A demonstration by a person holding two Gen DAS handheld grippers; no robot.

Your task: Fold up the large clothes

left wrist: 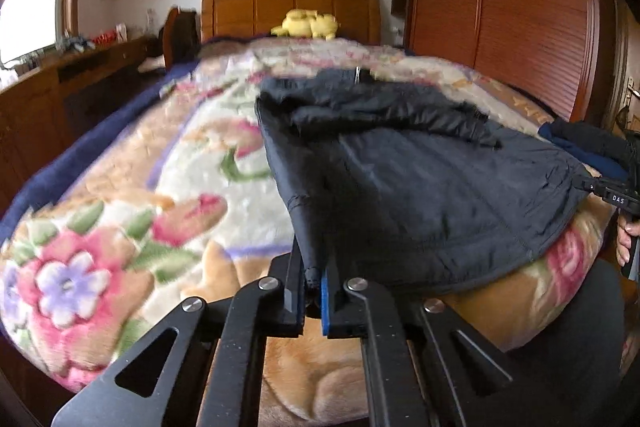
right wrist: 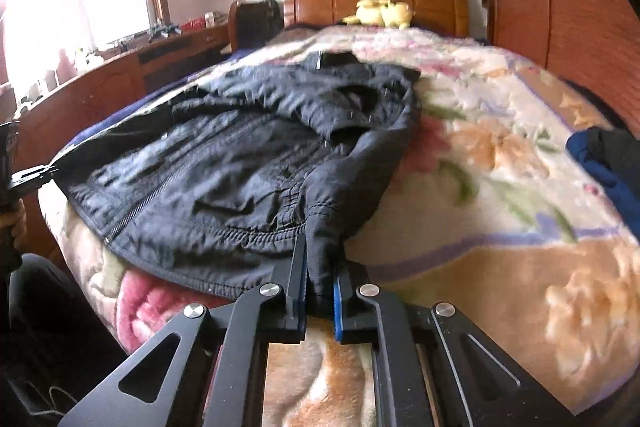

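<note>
Through my left wrist camera: my left gripper (left wrist: 313, 277) has its jaws pinched narrow on the hem corner of a dark padded jacket (left wrist: 420, 179), which lies across the near end of a bed under a floral blanket (left wrist: 120, 227). A sleeve is folded across the jacket's chest. At the far right edge my right gripper (left wrist: 608, 189) pinches the opposite hem corner. A yellow plush toy (left wrist: 308, 23) sits by the wooden headboard, and a second dark garment (left wrist: 588, 147) lies beyond the jacket's right side.

Through my right wrist camera: my right gripper (right wrist: 320, 277) has its jaws closed tight on a bunched fold of the jacket's (right wrist: 240, 163) elastic hem — the zip runs diagonally to the left of it. My left gripper (right wrist: 30, 175) shows at the left edge, touching the far corner.

I judge this the bottom-to-top fold, just starting. The next move calls for lifting both corners evenly and carrying the hem toward the collar without disturbing the tucked sleeve.
</note>
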